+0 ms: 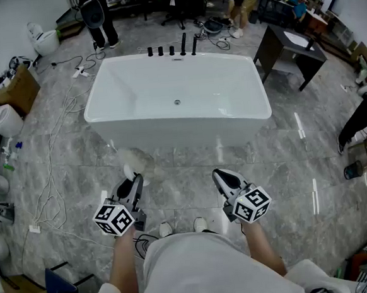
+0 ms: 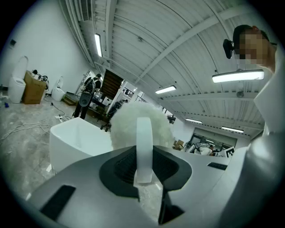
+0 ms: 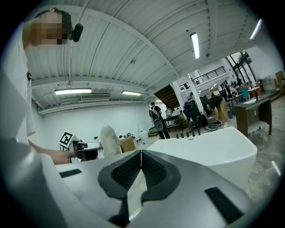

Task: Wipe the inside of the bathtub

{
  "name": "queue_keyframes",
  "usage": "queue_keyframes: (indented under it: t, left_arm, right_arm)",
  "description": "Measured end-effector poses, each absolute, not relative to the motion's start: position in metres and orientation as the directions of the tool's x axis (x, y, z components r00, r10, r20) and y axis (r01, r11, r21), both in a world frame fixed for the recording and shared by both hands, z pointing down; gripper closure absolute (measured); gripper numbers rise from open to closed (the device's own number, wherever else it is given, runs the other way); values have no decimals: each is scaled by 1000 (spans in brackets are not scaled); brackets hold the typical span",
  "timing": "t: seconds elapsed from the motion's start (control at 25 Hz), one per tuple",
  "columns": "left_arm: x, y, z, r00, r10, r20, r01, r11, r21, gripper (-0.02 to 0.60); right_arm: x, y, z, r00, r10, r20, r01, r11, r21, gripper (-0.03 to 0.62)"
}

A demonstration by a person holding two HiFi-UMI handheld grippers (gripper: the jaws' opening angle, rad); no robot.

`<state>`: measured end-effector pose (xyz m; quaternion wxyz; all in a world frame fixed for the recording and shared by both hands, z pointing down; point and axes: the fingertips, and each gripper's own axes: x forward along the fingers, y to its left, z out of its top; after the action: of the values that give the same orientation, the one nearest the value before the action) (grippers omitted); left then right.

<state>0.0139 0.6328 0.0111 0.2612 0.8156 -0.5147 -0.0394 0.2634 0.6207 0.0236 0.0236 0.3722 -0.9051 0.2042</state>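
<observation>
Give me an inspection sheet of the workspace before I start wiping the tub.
Surface: bathtub inside is white and bare, drain in the middle; no dirt seen.
Job's things: fluffy white duster, held in front of the tub, outside it.
Clutter: cardboard box and toilet at left; nothing seen inside the tub.
Grippers: left gripper shut on the duster's handle; right gripper shut, empty.
Cables: white cables trail over the floor left of the tub.
Surroundings: black taps behind the tub, dark table at right, people standing beyond.
</observation>
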Motion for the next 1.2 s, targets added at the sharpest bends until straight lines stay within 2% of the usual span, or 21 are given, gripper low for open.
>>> queue_keyframes:
  t: [1.2]
  left_arm:
    - [101,633,20,390,-895,218,-862,-271,428,495]
  right_arm:
    - [339,614,37,-785,-588,192,-613,694,-379,571]
